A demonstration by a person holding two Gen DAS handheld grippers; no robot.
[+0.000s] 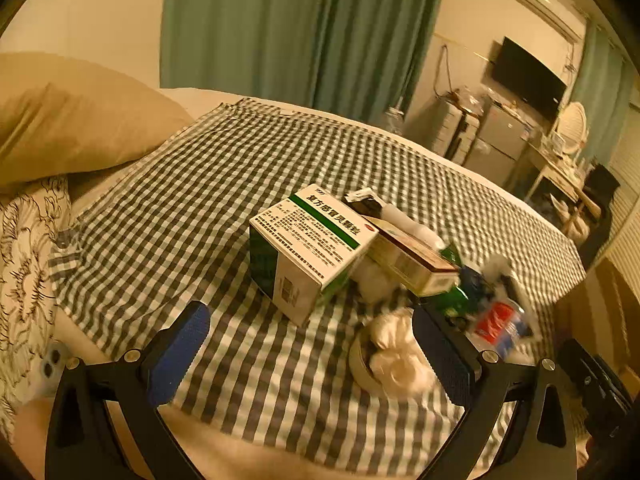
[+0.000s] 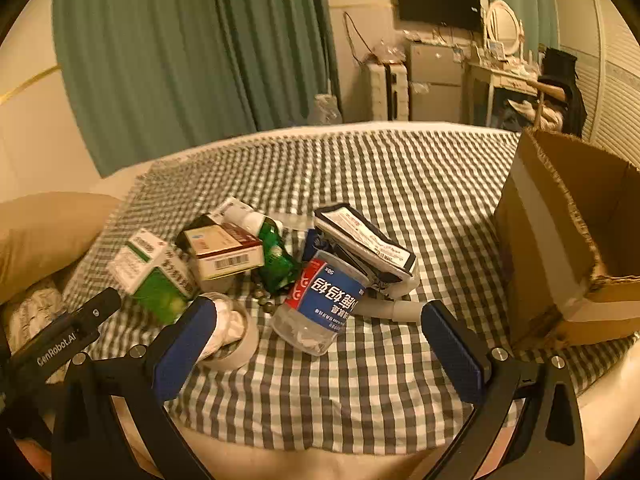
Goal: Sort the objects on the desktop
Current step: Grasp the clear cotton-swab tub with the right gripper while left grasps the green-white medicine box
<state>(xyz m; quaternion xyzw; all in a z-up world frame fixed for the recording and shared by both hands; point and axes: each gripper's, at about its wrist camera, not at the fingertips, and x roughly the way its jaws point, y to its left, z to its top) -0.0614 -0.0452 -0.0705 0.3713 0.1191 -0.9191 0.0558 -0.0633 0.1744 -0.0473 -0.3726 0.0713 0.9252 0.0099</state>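
Through my left wrist camera, my left gripper (image 1: 312,360) hangs spread wide with nothing between its blue pads (image 1: 178,354), low over the grey-and-white checked cloth (image 1: 224,184). Just beyond it stands the white and green cardboard medicine box (image 1: 308,248), tilted on one corner, with a longer white box with a dark red stripe (image 1: 412,256) leaning against its right side. Near my right finger sits a roll of pale tape stuffed with crumpled white tissue (image 1: 392,356). The rest of the heap to the right is too blurred to name (something red and blue shows there).

Through my right wrist camera, my right gripper (image 2: 320,344) is likewise released and empty, its fingers straddling a clear plastic bottle with a blue and red label (image 2: 320,304) that lies tipped just ahead. Behind the bottle rests a flat white and dark pouch (image 2: 364,244); to its left lie a green crinkled packet (image 2: 276,260), the striped box and the green box. An open brown cardboard carton (image 2: 568,236) stands at the right, well apart from the heap.

I judge nothing is sorted yet: I am at the approach to a first pick. The next move calls for easing the right gripper forward around the bottle's body, squeezing gently since it looks thin-walled, then carrying it right to the carton (presumably the place to sort into).
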